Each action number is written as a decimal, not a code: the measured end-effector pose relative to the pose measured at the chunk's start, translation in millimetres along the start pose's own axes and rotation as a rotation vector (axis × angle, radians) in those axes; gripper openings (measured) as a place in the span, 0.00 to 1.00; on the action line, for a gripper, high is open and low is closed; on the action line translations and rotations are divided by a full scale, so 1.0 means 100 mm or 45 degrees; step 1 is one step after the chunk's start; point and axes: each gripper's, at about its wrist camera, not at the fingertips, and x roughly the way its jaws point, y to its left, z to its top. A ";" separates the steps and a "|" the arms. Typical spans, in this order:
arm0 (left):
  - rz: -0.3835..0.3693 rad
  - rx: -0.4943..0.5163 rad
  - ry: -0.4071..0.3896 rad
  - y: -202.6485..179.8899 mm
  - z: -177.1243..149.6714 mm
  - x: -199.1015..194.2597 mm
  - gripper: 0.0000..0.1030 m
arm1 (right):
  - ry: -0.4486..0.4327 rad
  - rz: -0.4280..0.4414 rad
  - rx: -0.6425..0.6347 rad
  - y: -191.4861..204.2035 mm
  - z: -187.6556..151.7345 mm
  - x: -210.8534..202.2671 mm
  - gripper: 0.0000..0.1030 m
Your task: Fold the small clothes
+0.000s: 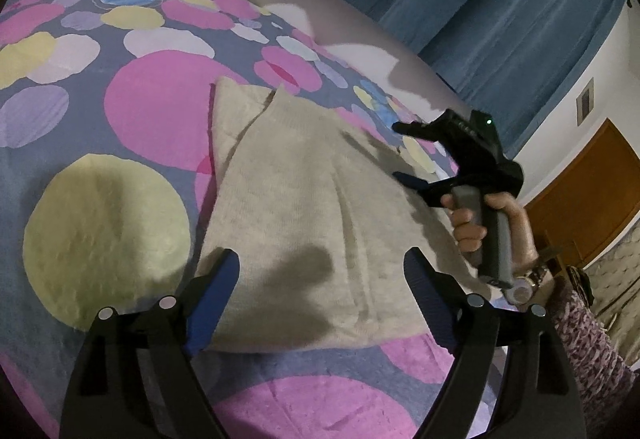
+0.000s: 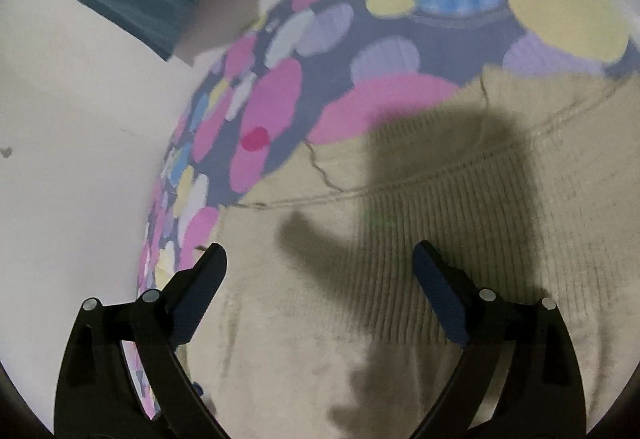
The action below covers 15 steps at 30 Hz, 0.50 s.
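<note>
Left wrist view: beige knitted sweater (image 1: pixel 304 199) lay partly folded on the bed's dotted pink-and-purple bedspread (image 1: pixel 120 87), filling centre frame. Left tool (image 1: pixel 322 275) stood wide, empty, over the near hem at 6 o'clock. Right tool (image 1: pixel 404 155) at 3 o'clock, wide, empty, gripped by a hand (image 1: pixel 492 227).

Right wrist view: right tool (image 2: pixel 320 271) wide above ribbed knit (image 2: pixel 440 199); frame blurred. Best next: pinch matching corners, both layers, lift evenly.
</note>
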 end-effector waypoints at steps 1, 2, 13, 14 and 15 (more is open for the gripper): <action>0.003 -0.002 -0.001 0.00 0.00 0.00 0.81 | -0.008 -0.002 -0.015 0.02 -0.02 -0.01 0.91; 0.000 -0.005 0.000 0.01 0.00 0.00 0.81 | -0.010 -0.006 -0.026 0.04 -0.02 -0.02 0.91; 0.001 -0.026 0.010 0.06 0.02 0.01 0.81 | -0.027 0.054 -0.016 0.13 -0.51 -0.39 0.91; 0.002 -0.026 0.011 0.07 0.02 0.01 0.81 | -0.023 0.062 -0.016 0.14 -0.61 -0.45 0.91; 0.002 -0.027 0.011 0.07 0.02 0.02 0.81 | -0.020 0.067 -0.018 0.14 -0.67 -0.48 0.91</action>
